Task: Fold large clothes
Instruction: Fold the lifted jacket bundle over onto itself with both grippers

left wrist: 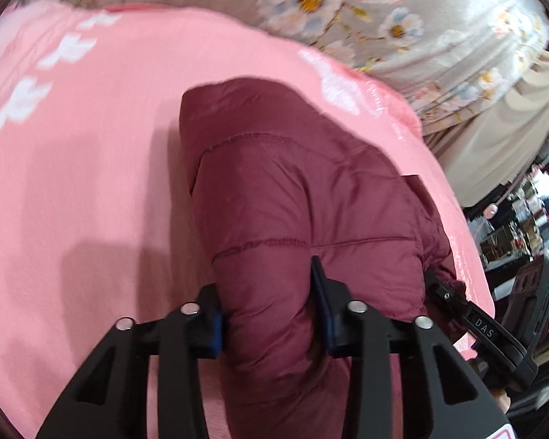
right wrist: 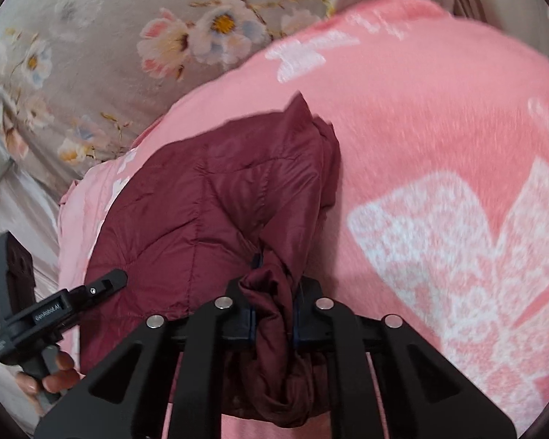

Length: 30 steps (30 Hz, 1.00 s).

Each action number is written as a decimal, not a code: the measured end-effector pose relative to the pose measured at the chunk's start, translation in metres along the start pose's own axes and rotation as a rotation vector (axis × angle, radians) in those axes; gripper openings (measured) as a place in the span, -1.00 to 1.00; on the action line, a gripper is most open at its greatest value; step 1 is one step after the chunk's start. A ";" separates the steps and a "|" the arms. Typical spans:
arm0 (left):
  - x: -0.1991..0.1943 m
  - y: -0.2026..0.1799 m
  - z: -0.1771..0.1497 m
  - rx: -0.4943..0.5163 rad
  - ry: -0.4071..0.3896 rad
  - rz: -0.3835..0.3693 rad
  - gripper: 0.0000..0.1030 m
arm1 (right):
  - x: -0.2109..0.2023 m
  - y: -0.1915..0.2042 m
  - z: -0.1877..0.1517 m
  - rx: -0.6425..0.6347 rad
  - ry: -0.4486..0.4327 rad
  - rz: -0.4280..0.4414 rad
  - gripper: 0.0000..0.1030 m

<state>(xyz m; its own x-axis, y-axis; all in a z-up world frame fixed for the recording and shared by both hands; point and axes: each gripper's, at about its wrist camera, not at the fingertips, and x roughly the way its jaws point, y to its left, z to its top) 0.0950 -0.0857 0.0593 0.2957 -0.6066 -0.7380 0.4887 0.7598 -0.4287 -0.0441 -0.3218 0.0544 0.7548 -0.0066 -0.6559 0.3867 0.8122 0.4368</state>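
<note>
**Item 1. Maroon puffer jacket** (left wrist: 303, 197). Quilted, glossy fabric with stitched channels. It lies bunched on the pink blanket, its far end resting on the cloth and its near end gathered up into both grippers. In the right wrist view it runs from a peaked corner at upper centre down to the lower edge of the frame, where thin lining fabric hangs twisted in a rope.

**Item 2. Left gripper** (left wrist: 272, 314). Black two-finger tool with blue pads. The jaws are clamped on a thick padded fold of the jacket, which bulges between and past the fingers (left wrist: 320, 289). In the right wrist view this gripper appears at the lower left, its tip at the jacket's edge, with the person's hand (right wrist: 53, 373) around its grip.

**Item 3. Right gripper** (right wrist: 274, 311). Same make. The jaws are pinched nearly together on the twisted strand of lining, which fills the narrow gap. In the left wrist view it sits at the right edge, touching the jacket's side.

**Item 4. Pink blanket** (left wrist: 91, 183). Fleecy, with white floral motifs; covers most of both views and bears the jacket.

**Item 5. Floral bedsheet** (right wrist: 91, 73). Grey-beige with pale blossoms, beyond the blanket's far edge.

**Item 6. Shelving** (left wrist: 530, 219). Cluttered, blurred, at the right edge of the left wrist view; contents cannot be told.
</note>
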 end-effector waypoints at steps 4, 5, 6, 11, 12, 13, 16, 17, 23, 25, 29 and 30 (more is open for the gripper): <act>-0.024 -0.001 0.022 0.102 -0.081 0.036 -0.43 | -0.007 0.038 0.022 -0.075 -0.090 0.034 -0.80; -0.031 0.001 0.031 0.125 -0.107 0.048 -0.43 | -0.007 0.045 0.026 -0.088 -0.101 0.039 -0.80; -0.036 0.004 0.038 0.139 -0.128 0.058 -0.43 | -0.004 0.057 0.033 -0.110 -0.117 0.048 -0.81; -0.056 0.018 0.083 0.210 -0.236 0.121 -0.43 | 0.027 0.108 0.064 -0.185 -0.160 0.059 -0.81; -0.059 0.022 0.092 0.230 -0.258 0.142 -0.43 | 0.036 0.119 0.071 -0.198 -0.167 0.064 -0.81; -0.060 0.026 0.100 0.245 -0.274 0.159 -0.43 | 0.045 0.129 0.077 -0.211 -0.175 0.068 -0.81; -0.058 0.048 0.124 0.267 -0.312 0.196 -0.43 | 0.073 0.151 0.094 -0.236 -0.195 0.092 -0.81; -0.056 0.057 0.133 0.265 -0.322 0.204 -0.43 | 0.080 0.156 0.097 -0.241 -0.197 0.098 -0.81; -0.035 0.096 0.163 0.270 -0.365 0.231 -0.43 | 0.141 0.170 0.117 -0.228 -0.176 0.140 -0.81; -0.021 0.111 0.167 0.273 -0.365 0.232 -0.42 | 0.159 0.169 0.119 -0.216 -0.162 0.142 -0.81; 0.011 0.137 0.171 0.263 -0.326 0.225 -0.42 | 0.193 0.164 0.114 -0.206 -0.120 0.127 -0.81; 0.020 0.145 0.171 0.256 -0.311 0.221 -0.42 | 0.202 0.162 0.111 -0.205 -0.106 0.121 -0.81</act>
<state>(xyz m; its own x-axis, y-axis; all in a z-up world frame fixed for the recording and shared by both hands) 0.3115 -0.0278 0.0715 0.6291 -0.5073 -0.5889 0.5615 0.8205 -0.1070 0.2296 -0.2565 0.0608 0.8447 0.0457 -0.5333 0.1825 0.9120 0.3673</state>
